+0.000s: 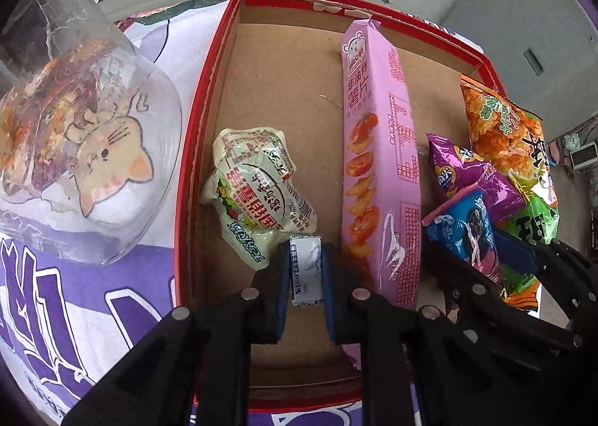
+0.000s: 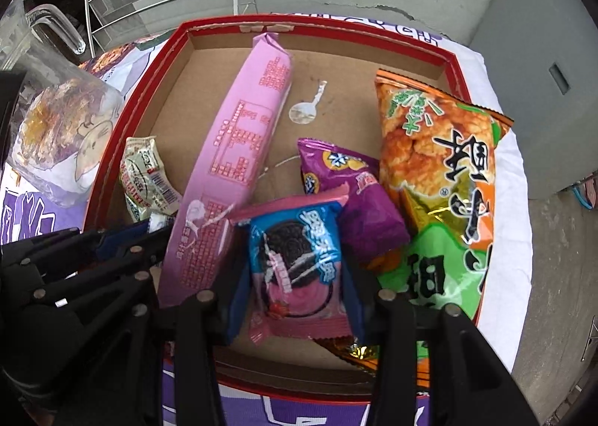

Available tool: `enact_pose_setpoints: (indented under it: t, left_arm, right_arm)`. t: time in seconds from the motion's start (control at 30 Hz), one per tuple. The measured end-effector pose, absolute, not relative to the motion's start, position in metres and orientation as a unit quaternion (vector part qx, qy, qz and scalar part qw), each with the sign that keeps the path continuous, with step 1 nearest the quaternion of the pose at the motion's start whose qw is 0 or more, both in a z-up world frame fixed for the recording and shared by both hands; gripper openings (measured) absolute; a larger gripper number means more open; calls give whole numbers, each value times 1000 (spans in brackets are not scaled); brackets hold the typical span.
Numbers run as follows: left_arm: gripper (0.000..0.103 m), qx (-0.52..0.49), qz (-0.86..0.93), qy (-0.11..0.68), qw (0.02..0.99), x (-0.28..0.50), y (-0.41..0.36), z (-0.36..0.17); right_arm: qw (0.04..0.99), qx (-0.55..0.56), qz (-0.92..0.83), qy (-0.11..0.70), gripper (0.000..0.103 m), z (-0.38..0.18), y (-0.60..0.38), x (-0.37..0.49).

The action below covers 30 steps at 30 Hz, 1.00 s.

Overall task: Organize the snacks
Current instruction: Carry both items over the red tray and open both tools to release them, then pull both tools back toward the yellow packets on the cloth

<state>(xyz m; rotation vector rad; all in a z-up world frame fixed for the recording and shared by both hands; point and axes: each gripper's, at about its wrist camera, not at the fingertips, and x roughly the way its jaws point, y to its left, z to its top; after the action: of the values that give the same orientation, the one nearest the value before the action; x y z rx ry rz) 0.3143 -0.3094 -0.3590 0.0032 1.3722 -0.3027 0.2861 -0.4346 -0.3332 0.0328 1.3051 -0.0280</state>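
Left gripper (image 1: pixel 306 272) is clamped on a small white candy (image 1: pixel 305 269), held over the red box (image 1: pixel 202 97) near its left wall. Right gripper (image 2: pixel 295 276) is clamped on the cookie pack (image 2: pixel 295 258), angled down twd box's near edge.

Long carton (image 1: pixel 377 164) in the box (image 1: pixel 209 63), wrinkled packet (image 1: pixel 258 194) left, three bags (image 2: pixel 441 179) right.

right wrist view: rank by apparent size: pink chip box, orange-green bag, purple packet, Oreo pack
1. orange-green bag and pink chip box: look alike, no ranking
2. Oreo pack, though it sits nearest the camera, in the right gripper, so it is inflated
3. purple packet
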Motion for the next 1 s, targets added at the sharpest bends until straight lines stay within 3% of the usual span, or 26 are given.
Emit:
enact_pose_setpoints:
  t: [0.1,0.17,0.2,0.3,0.53,0.73,0.83,1.0]
  left_arm:
    - [16,-1,-136,636,760,315,-310,-360]
    - [24,0,-132,640,757,317,-308,-359]
    - [38,6,-123,642,757,318,-306,-359]
    - [53,7,-127,635,762,317,-303,-355]
    - [63,-5,-135,635,761,312,-297,-342]
    - [64,-12,-135,635,761,298,-290,-334]
    - [76,-11,-130,630,765,292,-284,-327]
    - [79,-34,-141,629,764,276,-271,-311]
  right_arm:
    - [795,21,-9,607,43,-333,-435,286]
    - [796,27,-10,605,43,-331,-438,285]
    - [798,26,-13,602,43,-330,-438,284]
    - [806,32,-11,592,43,-324,-442,280]
    - [819,26,-14,573,43,-307,-442,268]
    - [819,22,-7,573,44,-305,-443,261]
    - [826,20,-16,563,44,-297,-444,255]
    - [837,-7,-25,546,44,-274,-434,239]
